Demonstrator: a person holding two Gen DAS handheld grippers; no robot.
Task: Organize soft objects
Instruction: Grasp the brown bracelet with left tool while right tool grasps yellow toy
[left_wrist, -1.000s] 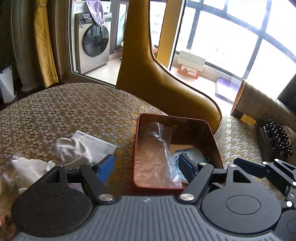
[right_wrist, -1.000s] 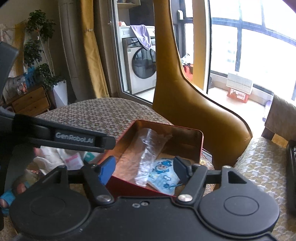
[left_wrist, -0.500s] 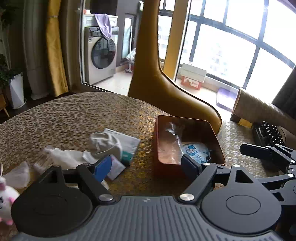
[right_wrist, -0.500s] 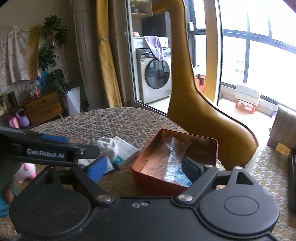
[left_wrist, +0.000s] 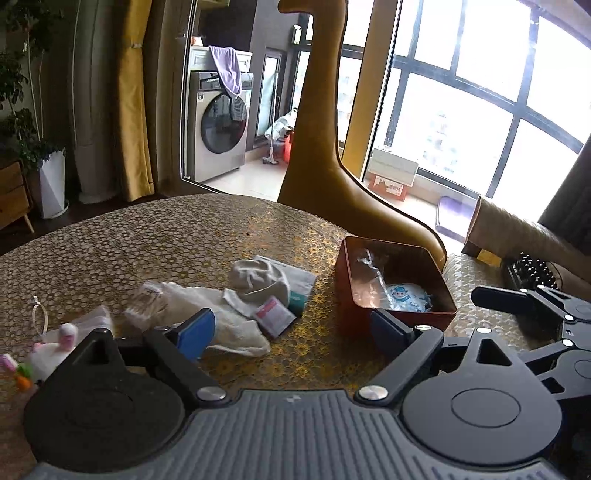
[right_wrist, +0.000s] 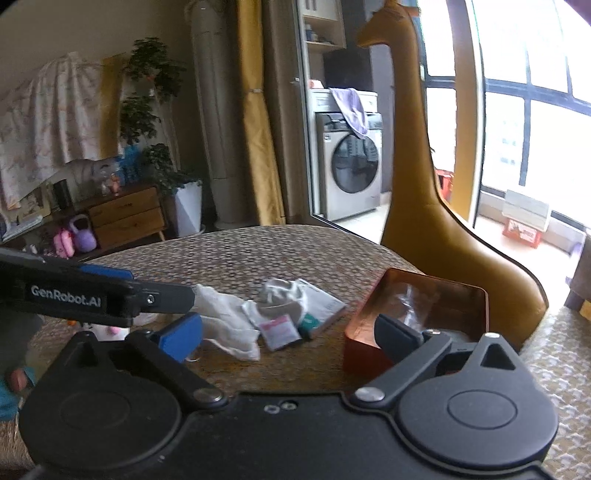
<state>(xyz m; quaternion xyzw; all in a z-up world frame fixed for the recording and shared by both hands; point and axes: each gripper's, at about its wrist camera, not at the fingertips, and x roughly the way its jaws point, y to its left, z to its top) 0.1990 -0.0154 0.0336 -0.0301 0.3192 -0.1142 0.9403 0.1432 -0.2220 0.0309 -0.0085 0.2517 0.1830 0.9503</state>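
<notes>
A red metal tin (left_wrist: 439, 313) (right_wrist: 364, 350) stands on the round patterned table at the right, holding a clear plastic bag (left_wrist: 367, 271) and a blue cartoon packet (left_wrist: 404, 295). Left of it lies a pile: a grey cap (left_wrist: 258, 278) (right_wrist: 280, 295), white cloths (left_wrist: 225, 317) (right_wrist: 225, 319), a small pink sachet (left_wrist: 273, 317) (right_wrist: 279, 330) and a white pack (left_wrist: 301, 282). My left gripper (left_wrist: 291, 332) is open and empty, held back above the table. My right gripper (right_wrist: 288, 334) is open and empty, also held back.
A small plush toy (left_wrist: 44, 352) and clear bags (left_wrist: 92, 319) lie at the table's left. A tall yellow giraffe figure (left_wrist: 325, 155) stands behind the tin. A cushioned seat (left_wrist: 476, 291) with a black beaded object (left_wrist: 532, 271) is at the right.
Both grippers have pulled back and up from the tin. The tin now looks smaller and the pile of soft things has come into view at the left.
</notes>
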